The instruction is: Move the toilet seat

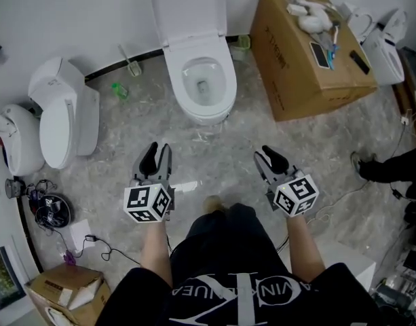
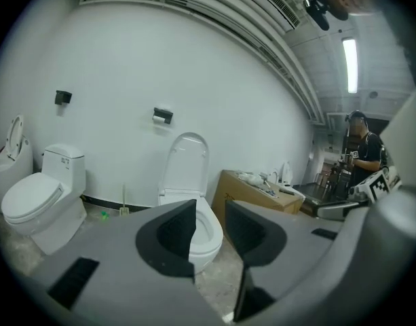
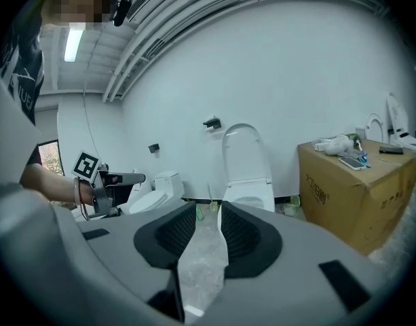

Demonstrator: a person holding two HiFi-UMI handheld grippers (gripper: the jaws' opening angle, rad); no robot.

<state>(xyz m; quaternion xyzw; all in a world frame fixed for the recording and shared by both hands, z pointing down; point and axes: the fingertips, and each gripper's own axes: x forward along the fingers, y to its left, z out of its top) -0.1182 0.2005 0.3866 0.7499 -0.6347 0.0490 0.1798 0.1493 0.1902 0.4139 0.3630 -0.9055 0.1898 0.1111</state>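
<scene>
A white toilet stands against the far wall with its seat and lid (image 1: 187, 9) raised upright above the open bowl (image 1: 202, 80). Both grippers hover over the marble floor, well short of it. My left gripper (image 1: 155, 156) is open with nothing between its pads, and in its own view the raised lid (image 2: 187, 161) and the bowl (image 2: 209, 235) show past the left gripper (image 2: 211, 212). My right gripper (image 1: 269, 158) holds nothing. In the right gripper view the right gripper (image 3: 209, 212) has a narrow gap with only floor showing through, and the raised lid (image 3: 243, 151) is straight ahead.
A large cardboard box (image 1: 309, 60) with a phone and small items on top stands right of the toilet. Two more toilets (image 1: 62, 111) sit at the left wall. A toilet brush (image 1: 129, 63) and a green bottle (image 1: 119, 90) lie between them. Cables (image 1: 51, 209) lie at lower left, and someone's shoe (image 1: 370, 168) shows at right.
</scene>
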